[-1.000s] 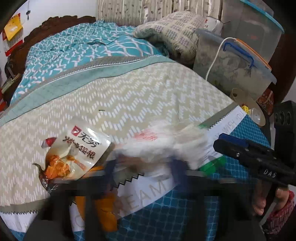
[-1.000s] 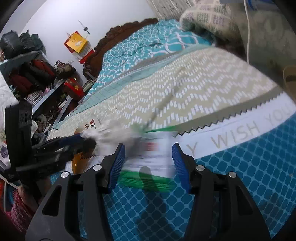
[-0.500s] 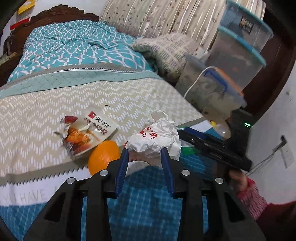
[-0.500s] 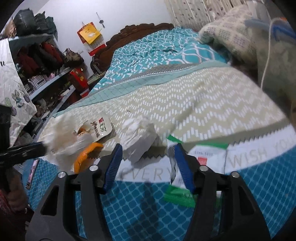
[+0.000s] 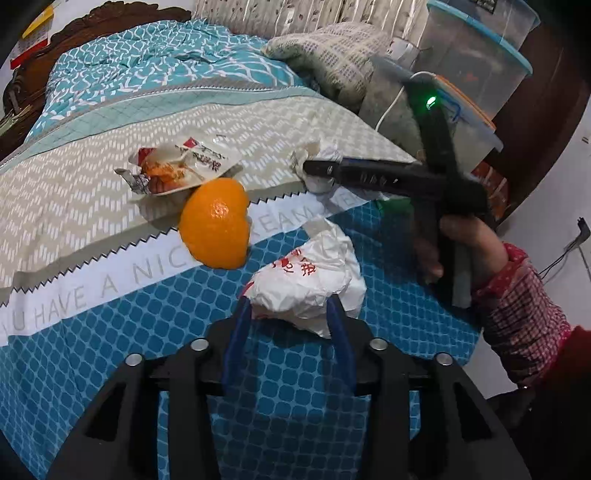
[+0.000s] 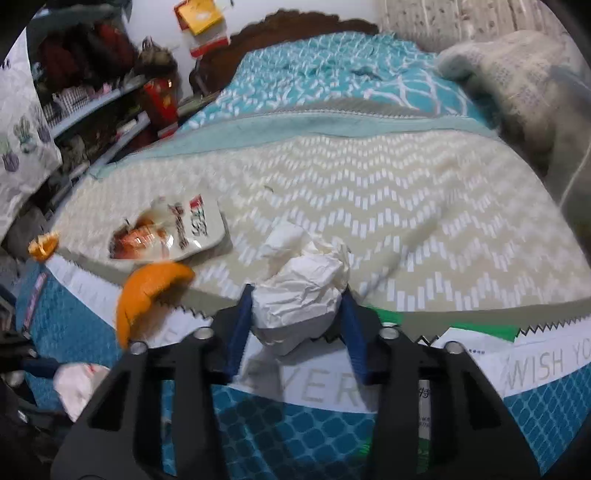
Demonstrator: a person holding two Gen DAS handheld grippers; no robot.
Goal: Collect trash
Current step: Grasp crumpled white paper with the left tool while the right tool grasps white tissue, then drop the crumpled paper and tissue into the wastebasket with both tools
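Trouble is most likely at the two paper wads, I'd say. The left gripper [image 5: 290, 314] has a crumpled white bag [image 5: 308, 282] with red print between its blue pads; the jaws have just been opening, and the bag looks cradled, not squeezed, so it may slip out onto the bed [image 5: 110, 229]. The right gripper [image 6: 295, 306] has its jaws closing in on a crumpled wad [image 6: 299, 291], both pads touching its sides. Such paper is springy and light: a shallow pinch could catch only a fold and let the rest tear loose or roll off.

An orange peel [image 5: 216, 225] lies just beside a torn snack pouch [image 5: 181, 166]; a careless sweep could knock either toward the bed's edge. A green-and-white packet [image 6: 480, 332] lies partly under the right gripper.

Everything lies on a soft bedspread, teal, beige zigzag and blue, which gives under pressure and could snag in the pads. Stacked plastic bins [image 5: 476, 62] and a white cable [image 5: 391, 99] crowd one side, cluttered shelves [image 6: 92, 92] the other, a carved headboard [image 6: 295, 33] beyond.
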